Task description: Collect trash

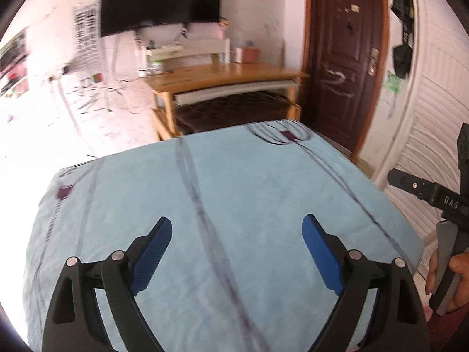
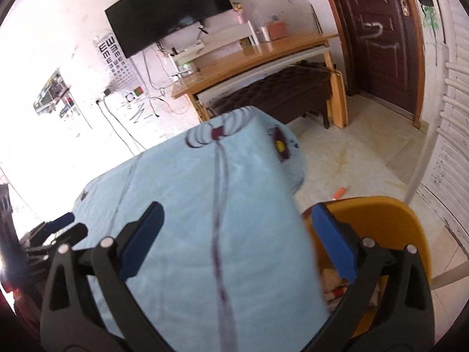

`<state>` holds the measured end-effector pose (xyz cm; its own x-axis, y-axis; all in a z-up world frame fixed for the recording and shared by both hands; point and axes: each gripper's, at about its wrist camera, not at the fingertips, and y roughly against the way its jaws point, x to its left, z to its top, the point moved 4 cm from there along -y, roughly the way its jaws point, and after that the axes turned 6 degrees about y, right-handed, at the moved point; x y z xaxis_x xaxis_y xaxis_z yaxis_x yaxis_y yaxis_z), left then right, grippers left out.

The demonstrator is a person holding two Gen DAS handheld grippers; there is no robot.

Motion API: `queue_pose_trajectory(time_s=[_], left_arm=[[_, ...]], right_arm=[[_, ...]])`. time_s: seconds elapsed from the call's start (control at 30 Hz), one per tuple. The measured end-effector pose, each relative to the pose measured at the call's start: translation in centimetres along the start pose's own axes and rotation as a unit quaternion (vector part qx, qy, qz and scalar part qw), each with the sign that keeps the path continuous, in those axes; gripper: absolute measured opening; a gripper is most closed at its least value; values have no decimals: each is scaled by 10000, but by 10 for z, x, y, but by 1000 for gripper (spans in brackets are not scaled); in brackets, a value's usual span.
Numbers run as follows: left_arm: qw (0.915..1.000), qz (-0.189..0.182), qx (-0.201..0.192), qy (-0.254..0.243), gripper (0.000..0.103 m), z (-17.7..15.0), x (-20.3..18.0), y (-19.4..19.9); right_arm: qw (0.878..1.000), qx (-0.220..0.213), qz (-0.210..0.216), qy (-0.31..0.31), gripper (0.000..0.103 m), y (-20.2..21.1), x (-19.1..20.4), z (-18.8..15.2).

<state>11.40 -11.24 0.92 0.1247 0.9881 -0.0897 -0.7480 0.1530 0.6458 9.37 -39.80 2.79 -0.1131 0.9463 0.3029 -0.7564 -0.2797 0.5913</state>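
Both grippers, left gripper (image 1: 236, 236) and right gripper (image 2: 236, 227), wide, empty over light-blue bedsheet (image 1: 234, 193); searching step; next reach small orange floor scrap (image 2: 338, 193), drop into yellow plastic bin (image 2: 390, 214).

Pale-blue sheet (image 1: 234, 205) — purple motifs; yellow bin (image 2: 404, 228).

A home bedroom: bed (image 1: 222, 205), wall television (image 1: 159, 0), wooden desk (image 1: 225, 77).
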Motion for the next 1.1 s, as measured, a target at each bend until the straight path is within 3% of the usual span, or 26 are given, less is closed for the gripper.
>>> queue_pose_trajectory(time_s=[0.17,0.57,0.83,1.1], left_arm=[[9992,201,-218,276,86,-11,36,20],[9965,217,-300,746,90,-35,86,57],[9969,148,-240,735,90,-44,91,63],[9973,53,-215,704,90,-47,87,67]], right_arm=[[9999,-28,52,130,97,-7,35,-5],[9974,97,-29,716,97,-5,97,-32],[9913,-7,-184,1303,97,19,123,-46],[9899,-69,-110,1409,97,20,134,-56]])
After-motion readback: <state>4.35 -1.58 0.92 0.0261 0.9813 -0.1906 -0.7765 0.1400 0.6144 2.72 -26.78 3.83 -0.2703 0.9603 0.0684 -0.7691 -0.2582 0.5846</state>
